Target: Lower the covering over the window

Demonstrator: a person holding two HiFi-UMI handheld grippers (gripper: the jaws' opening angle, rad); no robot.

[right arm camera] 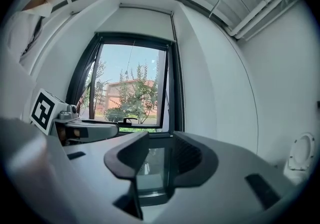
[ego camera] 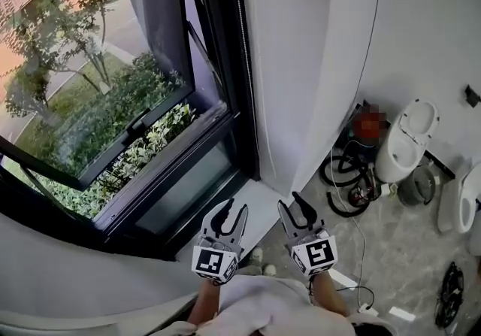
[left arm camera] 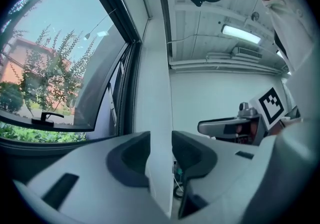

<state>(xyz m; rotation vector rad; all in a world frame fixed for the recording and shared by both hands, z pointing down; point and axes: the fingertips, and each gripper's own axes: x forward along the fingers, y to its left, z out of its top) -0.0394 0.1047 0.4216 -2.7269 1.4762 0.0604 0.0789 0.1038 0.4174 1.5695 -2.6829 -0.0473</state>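
Speckled grey floor [ego camera: 391,252] is seen off to the right of the right tongs [ego camera: 293,205]. A white toilet [ego camera: 406,139] is parked on it well out past them. Black hose coils [ego camera: 342,177] are dumped in between, and a white power strip [ego camera: 368,309] is laid closer in, behind the tongs.

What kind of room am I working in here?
Likely a bathroom still being fitted out: a white toilet stands by the wall, black hoses lie loose on the floor, and the dark-framed window opens onto greenery.
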